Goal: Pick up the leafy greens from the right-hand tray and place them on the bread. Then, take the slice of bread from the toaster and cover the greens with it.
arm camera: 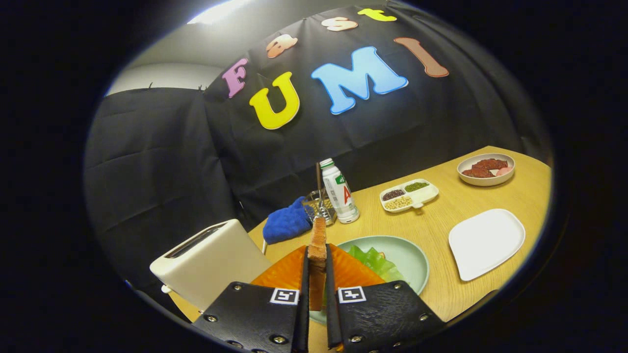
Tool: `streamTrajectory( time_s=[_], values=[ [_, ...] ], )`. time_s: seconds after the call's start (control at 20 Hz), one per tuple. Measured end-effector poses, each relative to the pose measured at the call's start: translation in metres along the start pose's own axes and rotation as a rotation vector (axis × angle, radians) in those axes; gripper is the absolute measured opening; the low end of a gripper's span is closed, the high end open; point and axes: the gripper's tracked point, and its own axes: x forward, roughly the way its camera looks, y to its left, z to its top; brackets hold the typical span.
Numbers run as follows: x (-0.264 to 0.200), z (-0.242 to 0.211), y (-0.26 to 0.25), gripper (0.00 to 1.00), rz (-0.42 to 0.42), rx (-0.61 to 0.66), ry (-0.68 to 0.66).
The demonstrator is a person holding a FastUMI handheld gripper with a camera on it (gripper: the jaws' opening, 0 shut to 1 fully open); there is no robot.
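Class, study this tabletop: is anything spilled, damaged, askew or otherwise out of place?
Nothing stands out. The gripper holds the bread slice on edge above the green plate with the leafy greens; nothing is spilled.

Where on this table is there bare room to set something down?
Bare wood lies between the green plate and the white plate, and between the white plate and the bean tray. It is crowded around the bottle, grater and blue cloth. The fingers grip the bread.
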Motion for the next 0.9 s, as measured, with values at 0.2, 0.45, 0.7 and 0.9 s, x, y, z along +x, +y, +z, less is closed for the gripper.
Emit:
streamTrajectory(
  time_s=[0.2,0.45,0.7,0.9],
  values=[
    [0.004,-0.01,-0.03,0.2,-0.1,0.016,0.053],
    [0.006,-0.011,-0.046,0.28,-0.149,-0.013,0.066],
    [-0.003,0.011,-0.059,0.4,-0.209,-0.127,-0.011],
    [-0.013,0.034,-0.052,0.43,-0.174,-0.167,-0.078]
  ],
)
